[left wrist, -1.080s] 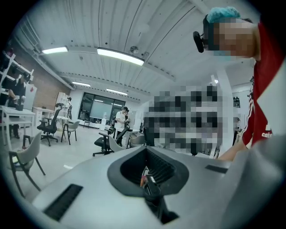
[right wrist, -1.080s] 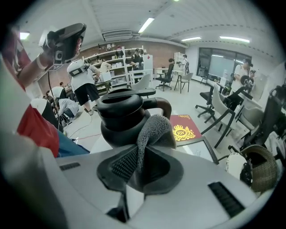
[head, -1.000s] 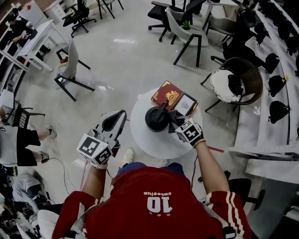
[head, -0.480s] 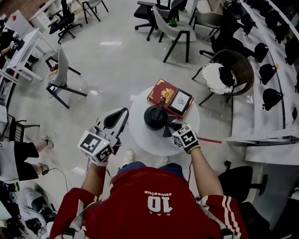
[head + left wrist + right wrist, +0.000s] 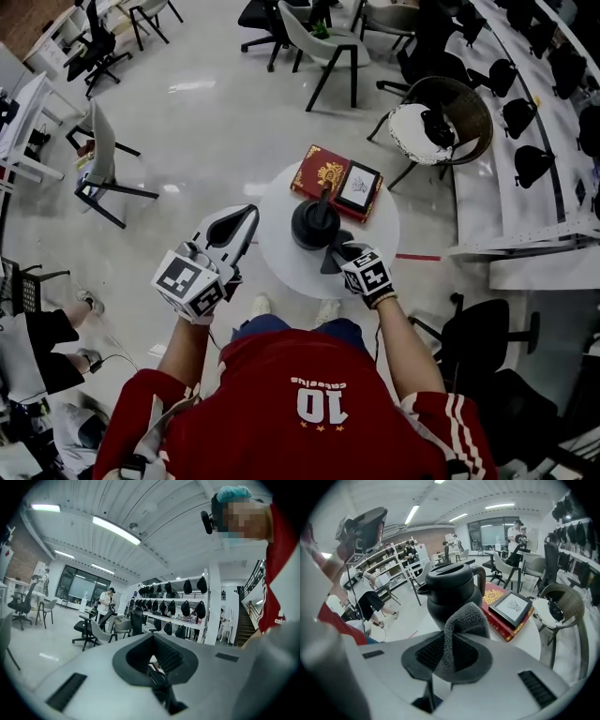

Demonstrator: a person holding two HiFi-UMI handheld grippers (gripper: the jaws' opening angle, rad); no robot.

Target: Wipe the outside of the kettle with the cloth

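Right jaws pinch fuzzy cloth (image 5: 461, 625), kettle (image 5: 446, 595) — rounded

Head view: white no. "10" is showing on the red shirt (image 5: 314, 405); the small word above it is showing too tiny to read. Left tongs (image 5: 246, 217) & right tongs (image 5: 335, 257) are each carrying square b/w markers (image 5: 181, 278), no letters.

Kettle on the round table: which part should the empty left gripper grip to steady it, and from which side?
The handle, the upright loop standing off the kettle body toward the book, opposite the spout: probably the only part slim enough for the jaws. Bring the left gripper down from above, clear of the cloth.
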